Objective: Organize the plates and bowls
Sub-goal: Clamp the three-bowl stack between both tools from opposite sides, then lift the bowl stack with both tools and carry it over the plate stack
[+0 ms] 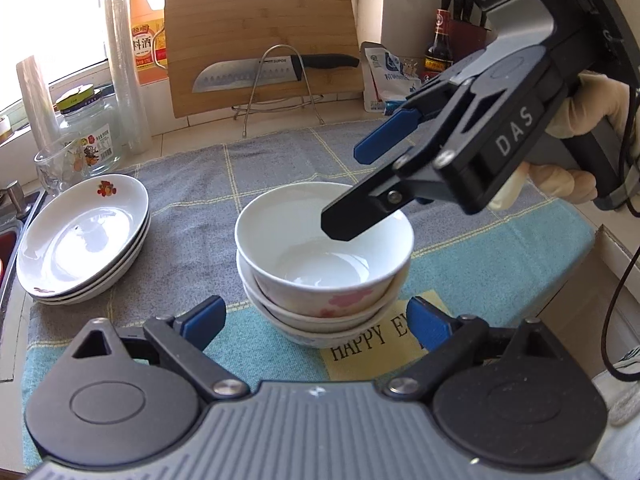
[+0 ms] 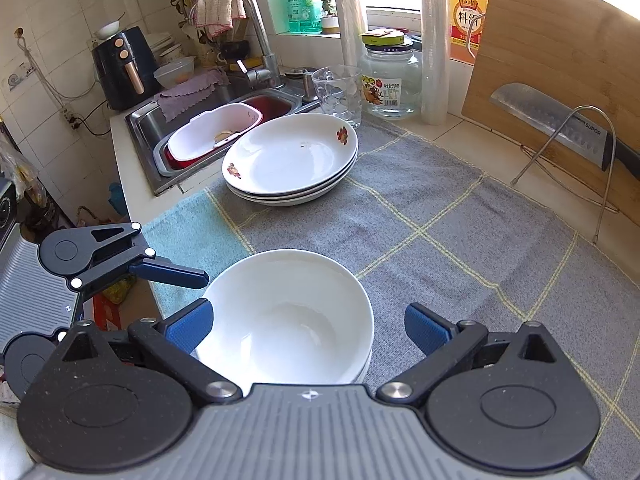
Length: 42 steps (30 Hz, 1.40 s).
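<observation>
Landmark: the stack of bowls (image 1: 324,264) in the middle of the towel (image 1: 192,200); all places below are told from it
Bowls: three nested, as counted in the left wrist view; the top one white inside, pink flowers on its outer wall; nothing in it
Plates: a stack of plates (image 1: 86,236) to the left of the bowls, well apart, on the same towel; three rims can be counted; small flower prints on the top rim
Left gripper: the left gripper (image 1: 316,322) stands on the near side of the bowls; jaws wide, one blue pad at each side of the stack, not touching it; nothing held
Right gripper: the right gripper (image 1: 352,188) comes from the right, above the top bowl; jaws wide open; its lower black finger hangs over the bowl's inside; nothing held; a gloved hand (image 1: 576,120) holds its handle
Writing on gripper: "DAS" on the side of the right gripper
Writing on towel: "HAPPY E" on a yellow patch (image 1: 384,332) just in front of the bowls; the rest is hidden
Knife: one knife (image 1: 272,70) on a wire rack behind the bowls, "SUPOR" on its blade; one wooden cutting board (image 1: 260,32) behind it
Bottle: one orange bottle (image 1: 146,36) behind and left, label reads "料酒"
Jar: one glass jar (image 2: 390,80) beyond the plates, label too small to read; one drinking glass (image 2: 338,92) beside it
</observation>
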Tool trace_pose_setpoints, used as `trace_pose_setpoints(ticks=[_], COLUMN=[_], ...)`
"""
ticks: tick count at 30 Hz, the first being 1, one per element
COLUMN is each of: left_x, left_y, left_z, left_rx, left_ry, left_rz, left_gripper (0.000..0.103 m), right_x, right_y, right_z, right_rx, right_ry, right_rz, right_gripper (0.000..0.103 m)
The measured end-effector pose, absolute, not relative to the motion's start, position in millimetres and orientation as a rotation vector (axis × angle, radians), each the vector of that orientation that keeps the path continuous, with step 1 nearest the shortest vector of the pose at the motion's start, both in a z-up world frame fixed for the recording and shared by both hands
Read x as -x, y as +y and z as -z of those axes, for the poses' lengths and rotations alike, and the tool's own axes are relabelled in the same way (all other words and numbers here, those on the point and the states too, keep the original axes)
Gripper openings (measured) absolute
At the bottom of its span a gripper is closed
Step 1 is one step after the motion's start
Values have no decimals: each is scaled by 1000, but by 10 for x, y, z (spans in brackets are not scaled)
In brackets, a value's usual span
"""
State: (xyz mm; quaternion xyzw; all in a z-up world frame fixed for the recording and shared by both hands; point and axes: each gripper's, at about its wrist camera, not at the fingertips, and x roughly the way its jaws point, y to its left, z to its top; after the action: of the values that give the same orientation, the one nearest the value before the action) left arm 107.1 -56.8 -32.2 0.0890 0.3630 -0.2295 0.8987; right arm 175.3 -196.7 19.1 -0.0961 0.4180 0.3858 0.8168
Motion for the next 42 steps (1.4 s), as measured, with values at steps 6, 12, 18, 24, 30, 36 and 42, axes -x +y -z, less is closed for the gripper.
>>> trace_pose_setpoints(ticks=[6,12,18,24,30,36,42], left_x=[-1172,-1343,-1529,-1613,-1590,-1646,-1673], left_y=[-450,-390,-426,-392,-373,-351,-333], left_z=[431,637,858,921,941,851,751], left_rx=[-243,-337,-424,-415,-410,-436,-486], left_ry=[773,794,827,822,799,803,795], left_rz=[553,660,765,840,857,864,924], left_gripper=[97,97,97,103,103,94,94], right_x=[-1519,-1257,-1163,-1174,-1334,-1486,-1540], right_y=[-2022,-2098,-2065,-2061,-2013,-1922,-1861], right_z=[-222,-114,182,351,505,534,543], right_rx=[210,230,287,314,391,455,566], right_ry=[863,869,917,945,942,893,840], right_rz=[-798,-748,-653,-648,-695,-793,-938], right_gripper=[103,103,103,103,103,103,103])
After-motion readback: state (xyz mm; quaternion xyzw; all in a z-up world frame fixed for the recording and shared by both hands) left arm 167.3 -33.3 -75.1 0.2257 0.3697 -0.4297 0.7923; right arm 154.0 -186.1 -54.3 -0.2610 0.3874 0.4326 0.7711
